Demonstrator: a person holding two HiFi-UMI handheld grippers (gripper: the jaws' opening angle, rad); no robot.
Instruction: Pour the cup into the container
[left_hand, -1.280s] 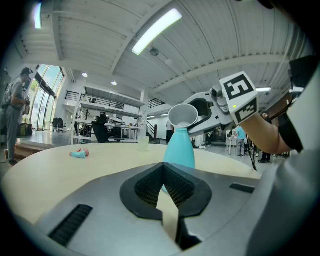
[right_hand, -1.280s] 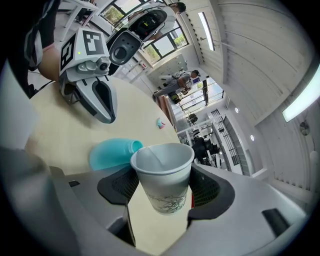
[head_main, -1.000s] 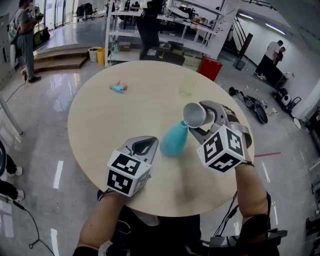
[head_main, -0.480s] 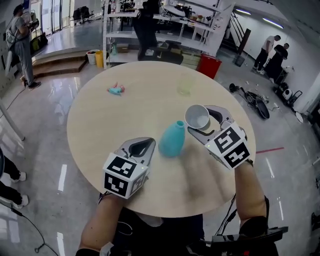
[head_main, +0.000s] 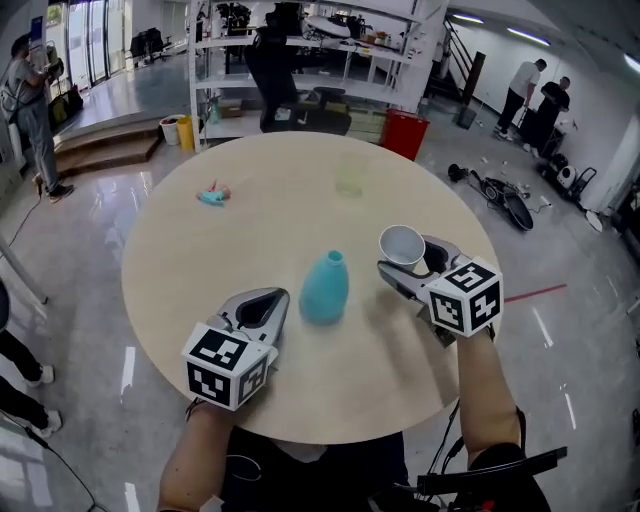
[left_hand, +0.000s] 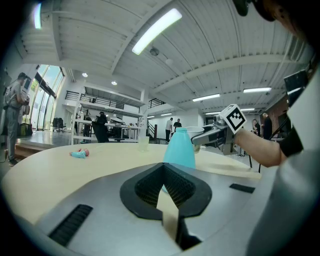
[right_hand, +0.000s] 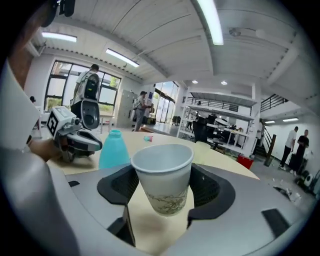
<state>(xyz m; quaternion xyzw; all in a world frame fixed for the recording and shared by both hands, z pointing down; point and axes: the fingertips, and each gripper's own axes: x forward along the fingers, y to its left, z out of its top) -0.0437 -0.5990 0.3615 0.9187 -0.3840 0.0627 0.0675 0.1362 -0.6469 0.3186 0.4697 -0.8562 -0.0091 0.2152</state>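
A teal bottle-shaped container (head_main: 325, 287) stands upright near the middle of the round wooden table (head_main: 180, 260). To its right my right gripper (head_main: 401, 260) is shut on a white paper cup (head_main: 402, 244), which it holds upright with the mouth up. In the right gripper view the cup (right_hand: 164, 180) sits between the pads, and the container (right_hand: 114, 149) is off to the left. My left gripper (head_main: 262, 308) rests low, left of the container and close to it, shut with nothing in it. The left gripper view shows the container (left_hand: 179, 148) straight ahead.
A pale translucent cup (head_main: 351, 176) stands at the table's far side. A small teal and pink object (head_main: 212, 195) lies at the far left. Beyond the table are shelving, a red bin (head_main: 402, 134) and several people.
The cup was tipped with its mouth towards the container's neck; it has swung back upright and moved right, away from the container. The left gripper has stayed beside the container.
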